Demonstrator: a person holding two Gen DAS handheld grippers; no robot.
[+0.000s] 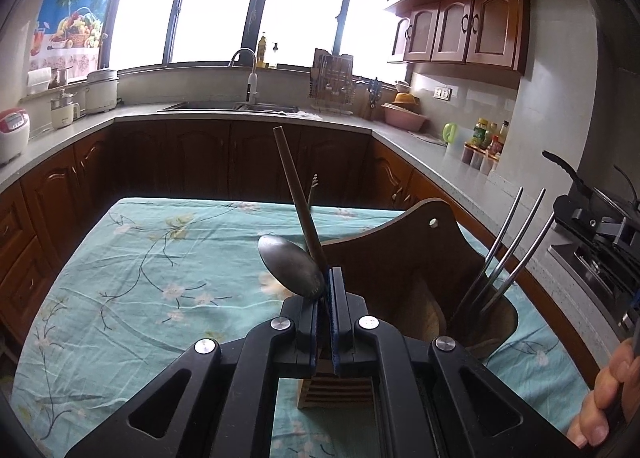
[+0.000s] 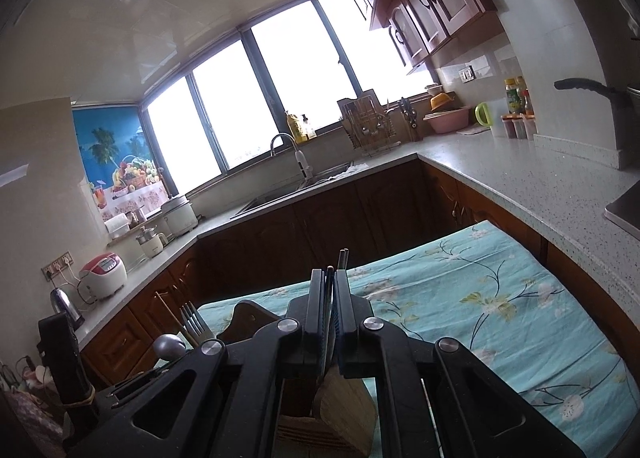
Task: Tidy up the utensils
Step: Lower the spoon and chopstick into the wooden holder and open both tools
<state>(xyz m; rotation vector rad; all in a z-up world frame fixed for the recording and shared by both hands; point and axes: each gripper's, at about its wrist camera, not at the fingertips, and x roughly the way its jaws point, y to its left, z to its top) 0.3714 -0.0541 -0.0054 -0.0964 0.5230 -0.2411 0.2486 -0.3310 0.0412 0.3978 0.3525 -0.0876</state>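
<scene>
So: left gripper [image 1: 329, 286], black plastic with blue pads, is clamped tight on a metal spoon [image 1: 291, 264], its dull grey oval bowl sticking out leftward just above the fingertips; the handle is hidden inside the jaws. Behind the bowl a brown wooden stick handle [image 1: 296, 194] leans up and left, with fork tines [image 1: 314, 180] peeking past it, bottoms cut off from view. Right of the gripper stands a dark wooden utensil holder [image 1: 404, 254] with a curved back and a hanging hole; three slim shiny steel handles [image 1: 504, 254] fan out of its right compartment. A pale slatted bamboo block [image 1: 334, 388] shows below the fingers, mostly covered. All of it sits on a teal floral tablecloth [image 1: 160, 266], wrinkled. The right gripper [image 2: 329, 282] has its jaws nearly together, pinching thin dark rods [image 2: 343, 258], likely chopsticks; only the tips show, hard to make out. At that view's near left a steel fork [image 2: 193, 320] and a round grey spoon bowl [image 2: 170, 346] poke up, partly blocked.
</scene>
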